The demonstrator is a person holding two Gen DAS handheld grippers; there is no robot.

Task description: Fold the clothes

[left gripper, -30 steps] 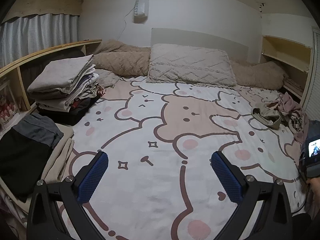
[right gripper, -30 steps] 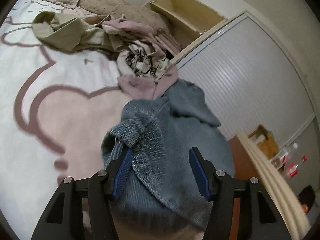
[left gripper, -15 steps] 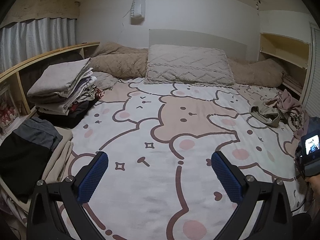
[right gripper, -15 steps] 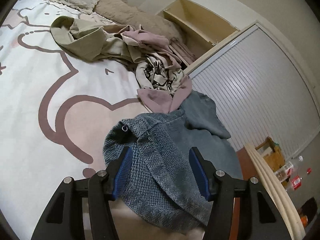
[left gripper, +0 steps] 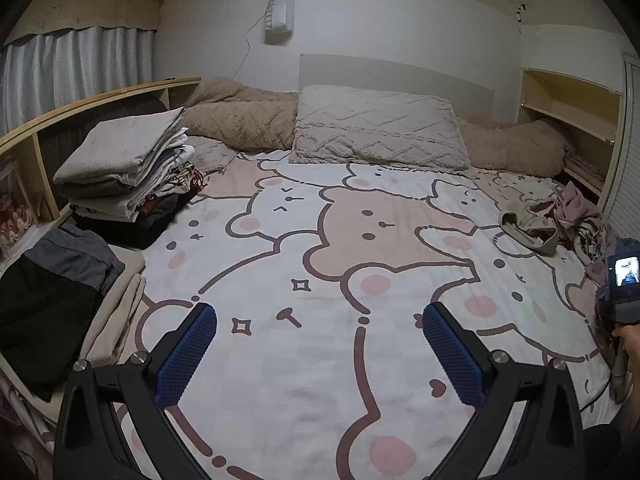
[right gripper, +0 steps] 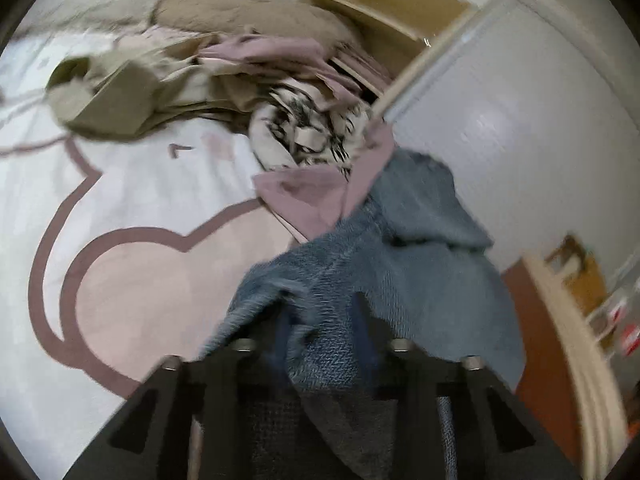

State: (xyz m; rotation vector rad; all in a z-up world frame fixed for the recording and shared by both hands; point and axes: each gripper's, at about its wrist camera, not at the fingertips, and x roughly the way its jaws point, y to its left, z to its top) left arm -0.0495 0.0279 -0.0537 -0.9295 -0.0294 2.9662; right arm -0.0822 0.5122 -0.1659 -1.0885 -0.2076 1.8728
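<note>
Two tools show: the right tool [right gripper: 322,334] has its blue pads pinched on a blue-grey herringbone knit garment [right gripper: 400,280] at the bear-print bed's [left gripper: 320,280] edge; the left tool [left gripper: 320,354] hangs spread wide, empty, above the sheet.

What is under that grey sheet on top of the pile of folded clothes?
Under the grey sheet lie more folded pieces, white, patterned and dark, down to the bedspread. Only their edges show; what each garment is stays covered.

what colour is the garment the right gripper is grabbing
Blue-grey with a herringbone weave, the knit garment; clearest in the right wrist view.
</note>
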